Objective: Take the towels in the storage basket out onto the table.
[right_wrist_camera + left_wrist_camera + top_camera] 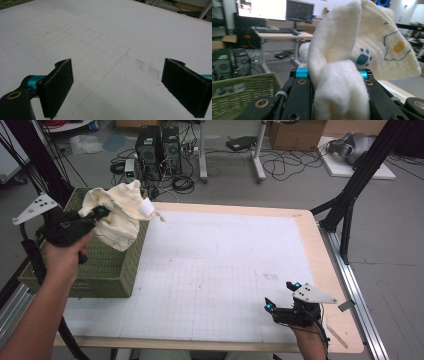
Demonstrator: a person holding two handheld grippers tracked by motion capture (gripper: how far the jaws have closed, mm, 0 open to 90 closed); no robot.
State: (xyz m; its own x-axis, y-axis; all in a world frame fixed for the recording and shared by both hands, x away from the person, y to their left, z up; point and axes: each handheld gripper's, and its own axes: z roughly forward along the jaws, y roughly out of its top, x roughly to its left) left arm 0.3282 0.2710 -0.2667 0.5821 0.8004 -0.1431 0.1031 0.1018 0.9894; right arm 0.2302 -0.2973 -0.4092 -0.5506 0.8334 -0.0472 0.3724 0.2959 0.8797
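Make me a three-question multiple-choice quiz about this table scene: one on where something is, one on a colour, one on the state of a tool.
1. Where is the cream cloth?
A. flat on the table
B. held up over the basket
C. on the floor

2. What colour is the basket?
A. green
B. red
C. blue

3. How is the right tool?
A. shut on a cloth
B. open and empty
C. gripping the basket

Answers: 1 B, the left tool clamps it above the basket. 2 A, its woven sides are green. 3 B, its pads stand apart over the bare white mat.

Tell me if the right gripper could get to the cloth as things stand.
Probably yes. The right gripper rests open at the table's near right edge, with bare mat between it and the cloth, which the left gripper holds up over the basket.
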